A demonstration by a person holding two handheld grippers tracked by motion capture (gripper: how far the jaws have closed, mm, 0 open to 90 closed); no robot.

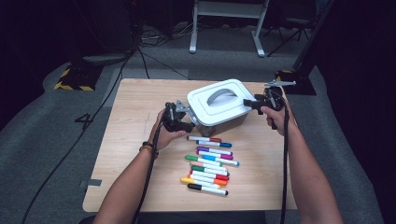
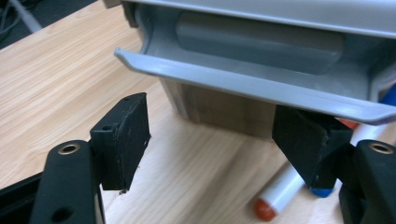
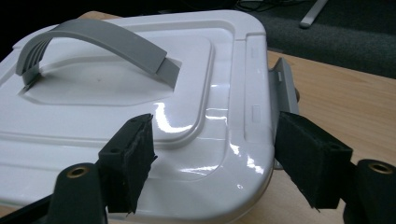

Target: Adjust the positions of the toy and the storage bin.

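White plastic storage box with a grey arched handle (image 1: 219, 105) sits mid-table, toward the far side, lid on. Left gripper (image 1: 180, 116) is at the box's left end, jaws apart and gripping nothing; in the left gripper view they flank the grey side latch flap (image 2: 252, 88), pads below it, not pressing. Right gripper (image 1: 252, 104) is at the right end, also open, one jaw over the lid (image 3: 140, 93) and one outside the grey right latch (image 3: 282, 88). Placement at both ends suggests unclipping the latches to lift the lid. Light wooden table (image 1: 130, 154) holds a row of coloured marker pens with white barrels (image 1: 210, 163) just near of the box; the closest pens lie right beside the left jaws and could get knocked. Black cables trail along both forearms.
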